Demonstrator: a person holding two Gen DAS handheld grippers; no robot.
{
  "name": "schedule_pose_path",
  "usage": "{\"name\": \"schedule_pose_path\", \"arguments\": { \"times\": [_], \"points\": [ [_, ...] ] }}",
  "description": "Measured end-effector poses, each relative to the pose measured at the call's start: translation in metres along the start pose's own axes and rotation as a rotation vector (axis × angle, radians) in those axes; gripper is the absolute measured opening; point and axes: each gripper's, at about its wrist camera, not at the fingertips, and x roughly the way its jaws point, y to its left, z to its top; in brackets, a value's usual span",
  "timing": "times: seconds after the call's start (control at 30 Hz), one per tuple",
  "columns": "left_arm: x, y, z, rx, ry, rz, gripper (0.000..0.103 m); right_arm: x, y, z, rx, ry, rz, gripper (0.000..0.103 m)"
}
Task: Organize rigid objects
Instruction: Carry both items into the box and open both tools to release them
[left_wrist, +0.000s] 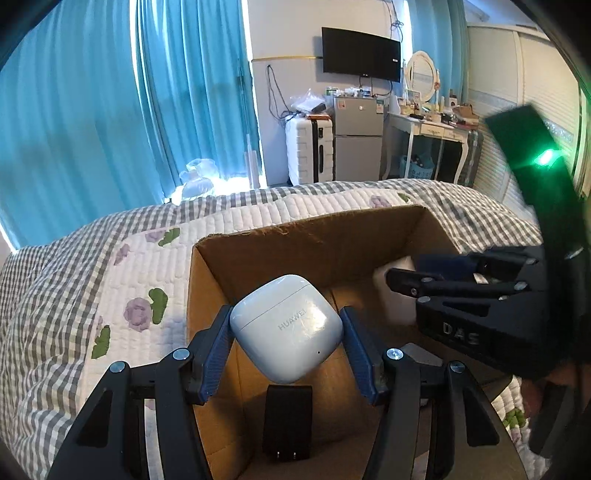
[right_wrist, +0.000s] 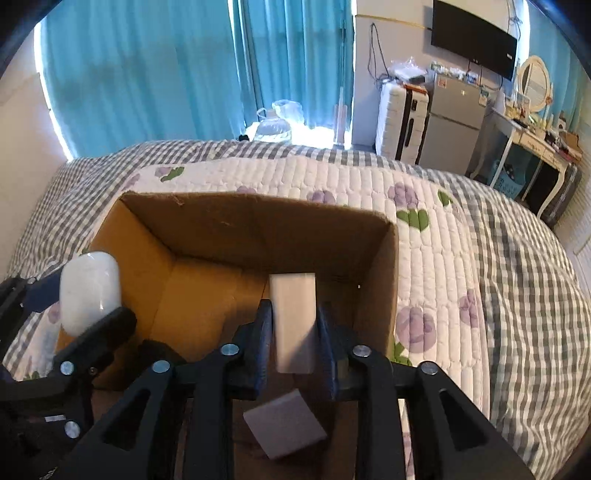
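An open cardboard box (left_wrist: 258, 243) (right_wrist: 258, 218) stands on the bed. My left gripper (left_wrist: 286, 332) is shut on a white Huawei earbud case (left_wrist: 286, 326), held over the box's left side; the case also shows in the right wrist view (right_wrist: 90, 295). My right gripper (right_wrist: 293, 325) is shut on a white rectangular block (right_wrist: 293, 317), held upright over the box; it shows in the left wrist view (left_wrist: 402, 284) at the right. A black charger (left_wrist: 288, 424) and a grey flat square piece (right_wrist: 284, 424) lie on the box floor.
The box sits on a quilted bedspread (right_wrist: 461, 258) with purple flowers and grey check. Beyond the bed are blue curtains (left_wrist: 110, 110), a white suitcase (left_wrist: 308, 151), a small fridge (left_wrist: 356, 136) and a dressing table (left_wrist: 432, 129).
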Motion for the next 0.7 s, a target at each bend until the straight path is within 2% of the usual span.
{"name": "schedule_pose_path", "arguments": {
  "times": [0.03, 0.07, 0.23, 0.37, 0.6, 0.67, 0.7],
  "points": [
    [0.000, 0.000, -0.001, 0.003, 0.002, 0.001, 0.059, -0.002, 0.000, 0.001, 0.000, -0.009, 0.003, 0.053],
    [0.001, 0.000, -0.001, 0.003, 0.006, 0.004, 0.059, -0.008, -0.001, 0.003, 0.007, -0.029, 0.008, 0.057],
    [-0.001, -0.001, 0.000, -0.009, 0.026, -0.010, 0.059, -0.040, -0.005, 0.012, 0.023, -0.091, -0.013, 0.057],
    [0.005, -0.010, 0.007, -0.005, 0.042, -0.044, 0.059, -0.067, -0.013, 0.006, 0.027, -0.129, -0.035, 0.057],
    [0.034, -0.026, 0.011, 0.016, 0.086, -0.027, 0.060, -0.082, -0.034, -0.016, 0.067, -0.133, -0.053, 0.057],
    [0.041, -0.027, 0.011, -0.002, 0.104, -0.033, 0.067, -0.080, -0.038, -0.019, 0.082, -0.134, -0.056, 0.057],
    [0.042, -0.027, 0.011, -0.011, 0.102, -0.030, 0.078, -0.078, -0.041, -0.021, 0.090, -0.132, -0.058, 0.057]
  ]
}}
